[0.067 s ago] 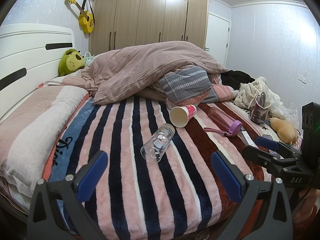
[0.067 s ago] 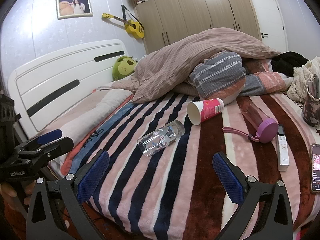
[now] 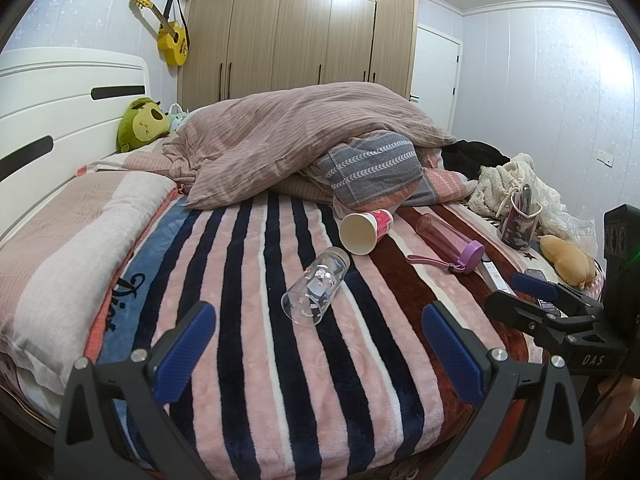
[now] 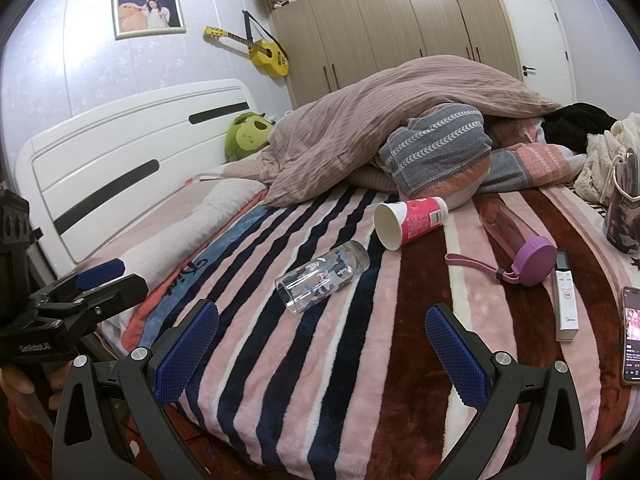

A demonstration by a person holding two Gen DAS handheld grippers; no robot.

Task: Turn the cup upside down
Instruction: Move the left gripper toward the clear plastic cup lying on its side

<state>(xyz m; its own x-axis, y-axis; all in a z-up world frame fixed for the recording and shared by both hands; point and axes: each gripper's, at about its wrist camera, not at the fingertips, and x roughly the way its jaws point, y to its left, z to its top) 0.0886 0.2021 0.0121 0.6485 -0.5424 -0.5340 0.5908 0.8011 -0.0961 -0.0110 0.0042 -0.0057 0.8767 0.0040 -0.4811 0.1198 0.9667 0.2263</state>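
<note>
Striped bed (image 3: pixel 248 360) is cluttered: glass cup (image 3: pixel 316 286) on its side mid-bed, paper cup (image 3: pixel 366 230) tipped behind it, pink bottle (image 3: pixel 448 240) and remote (image 4: pixel 565 296) toward the right edge, duvet (image 3: pixel 296 136) piled at the far edge.

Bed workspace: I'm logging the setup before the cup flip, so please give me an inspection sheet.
Surface: striped blanket on a bed, soft and uneven.
Job's things: paper cup on its side, mouth toward the cameras; clear glass also on its side.
Clutter: pink bottle with purple lid, white remote, phone, heaped duvet, green plush.
Grippers: left tongs and right tongs both open, holding nothing, short of both cups.
Cables: nothing seen.
Surroundings: wardrobe, yellow guitar on wall.
</note>
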